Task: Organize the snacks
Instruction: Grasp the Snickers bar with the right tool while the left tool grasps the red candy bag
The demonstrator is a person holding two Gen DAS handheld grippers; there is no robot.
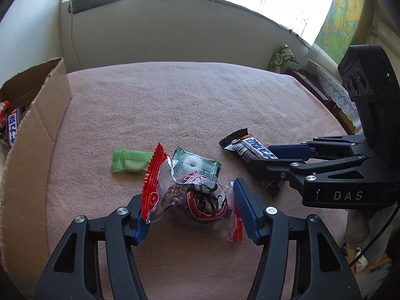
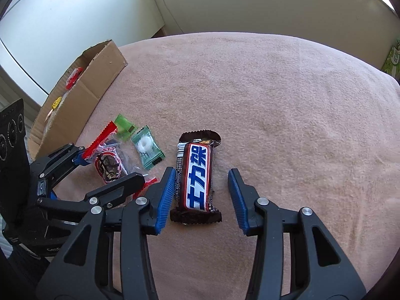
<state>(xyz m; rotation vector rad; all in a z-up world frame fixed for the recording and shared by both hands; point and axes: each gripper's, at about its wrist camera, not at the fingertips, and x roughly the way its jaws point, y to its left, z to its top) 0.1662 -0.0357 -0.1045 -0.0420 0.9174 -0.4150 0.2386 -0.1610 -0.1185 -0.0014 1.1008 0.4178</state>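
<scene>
You were at the pick-up step, with both grippers lowered over the last snacks on the pink cloth (image 1: 175,105). Your left gripper (image 1: 191,212) straddled the red-edged clear packet (image 1: 192,197), its blue pads close at either end of the wrapper; whether they already pinched it I could not tell, though the body looked loose between them. Your right gripper (image 2: 200,200) stood apart around the chocolate bar (image 2: 197,177), which lay flat on the cloth: the left pad just beside the wrapper's edge, the right pad clear of it with a gap. Two small green candies, the light green candy (image 1: 131,161) and the dark green mint (image 1: 200,165), lay just beyond the red packet, untouched. The cardboard box (image 1: 37,130) sat at the left edge of the cloth with a few snacks already inside. Next, I judged, each claw needed to close firmly, lift without snagging the neighbouring candies, and travel left to the box.
</scene>
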